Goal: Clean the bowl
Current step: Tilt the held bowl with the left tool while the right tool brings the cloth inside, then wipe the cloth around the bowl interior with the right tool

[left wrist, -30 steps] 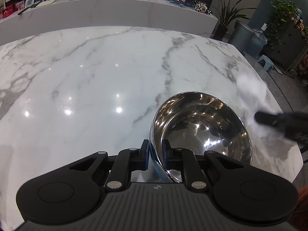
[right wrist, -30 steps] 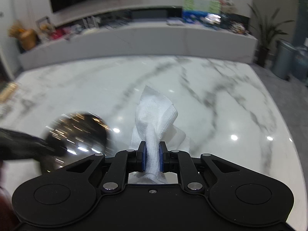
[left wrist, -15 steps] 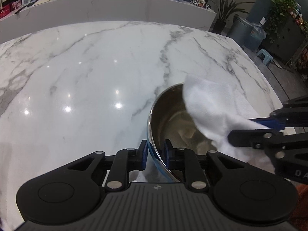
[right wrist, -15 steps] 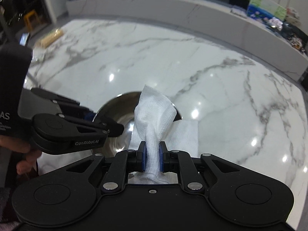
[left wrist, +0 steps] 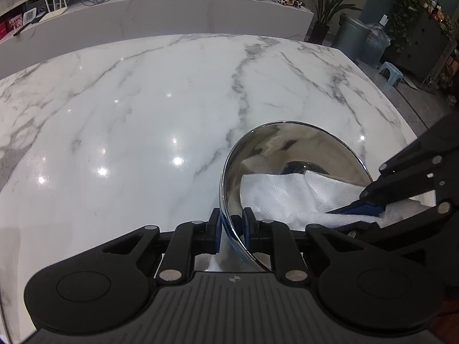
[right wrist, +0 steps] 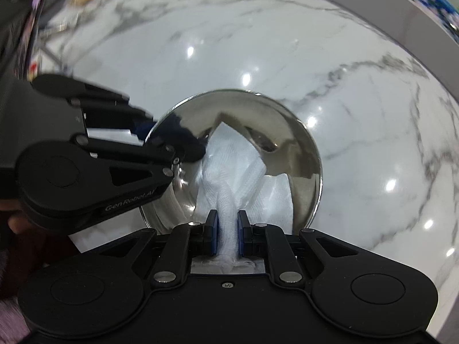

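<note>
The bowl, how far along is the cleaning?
Done: the left claw is clamped on the steel bowl rim, and the right claw grips a white paper towel. In hand: the towel is inside the bowl. Left: wiping the walls, then taking the towel out.

Bare marble tabletop (left wrist: 160, 109) (bowl (left wrist: 287, 143) aside)

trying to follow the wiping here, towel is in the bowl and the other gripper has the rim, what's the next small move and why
Probably sweep the right gripper around the inner wall. It is shut on the white paper towel, which already lies inside the steel bowl, while the left gripper is shut on the near rim and steadies it. With bowl braced and towel in place, rubbing looks like the step left.
</note>
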A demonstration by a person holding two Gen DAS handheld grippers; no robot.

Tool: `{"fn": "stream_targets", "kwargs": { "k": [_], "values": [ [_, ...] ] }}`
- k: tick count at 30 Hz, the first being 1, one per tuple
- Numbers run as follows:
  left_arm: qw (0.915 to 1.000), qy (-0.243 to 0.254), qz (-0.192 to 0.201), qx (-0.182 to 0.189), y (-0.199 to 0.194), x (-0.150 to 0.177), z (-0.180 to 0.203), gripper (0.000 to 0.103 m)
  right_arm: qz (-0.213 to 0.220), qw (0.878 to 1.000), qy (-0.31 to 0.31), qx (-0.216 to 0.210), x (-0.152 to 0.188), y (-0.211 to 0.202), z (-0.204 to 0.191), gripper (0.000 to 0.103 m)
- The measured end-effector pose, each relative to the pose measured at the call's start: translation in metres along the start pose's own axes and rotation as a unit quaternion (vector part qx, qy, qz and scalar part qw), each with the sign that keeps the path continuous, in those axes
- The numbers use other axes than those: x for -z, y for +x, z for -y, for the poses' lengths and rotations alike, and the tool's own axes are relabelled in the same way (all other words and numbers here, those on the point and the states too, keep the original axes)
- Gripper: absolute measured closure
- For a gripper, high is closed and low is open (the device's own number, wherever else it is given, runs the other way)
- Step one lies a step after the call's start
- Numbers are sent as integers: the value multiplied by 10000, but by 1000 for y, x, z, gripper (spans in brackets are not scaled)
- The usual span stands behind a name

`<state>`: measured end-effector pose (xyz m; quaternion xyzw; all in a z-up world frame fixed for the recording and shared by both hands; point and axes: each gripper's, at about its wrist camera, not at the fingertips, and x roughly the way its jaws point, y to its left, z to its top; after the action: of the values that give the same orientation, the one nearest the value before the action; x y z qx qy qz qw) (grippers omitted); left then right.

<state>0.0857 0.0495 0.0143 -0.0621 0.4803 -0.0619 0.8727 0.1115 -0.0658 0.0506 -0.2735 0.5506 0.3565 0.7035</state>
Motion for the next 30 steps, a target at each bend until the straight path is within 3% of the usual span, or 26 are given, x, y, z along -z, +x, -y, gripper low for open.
{"fn": "stream_targets", "kwargs": {
  "k": [5,12,14,16,18,21,25,30],
  "values": [
    [10000,12,3,2,0,0,0,89,-50,9929,-863,821,1,4,-17,92],
    [9997,-145,-153,141,0,1,-4,87,-46,9935,-779,830,8,1,-14,92],
    [9985,-283,-364,306,3,2,-7,80,-77,9934,-784,834,9,0,-15,92],
    [9965,-401,-573,452,5,2,-10,62,-98,9934,-786,836,9,1,-16,92],
    [9946,-468,-746,542,6,4,-12,57,-109,9937,-763,818,7,1,-17,92],
    [9932,-521,-819,646,4,4,-14,57,-123,9943,-726,773,0,5,-19,92],
    [9926,-507,-828,723,3,4,-14,77,-160,9946,-710,734,-3,6,-21,92],
    [9938,-534,-745,636,3,3,-14,81,-304,9961,-568,602,-7,6,-18,92]
  ]
}}
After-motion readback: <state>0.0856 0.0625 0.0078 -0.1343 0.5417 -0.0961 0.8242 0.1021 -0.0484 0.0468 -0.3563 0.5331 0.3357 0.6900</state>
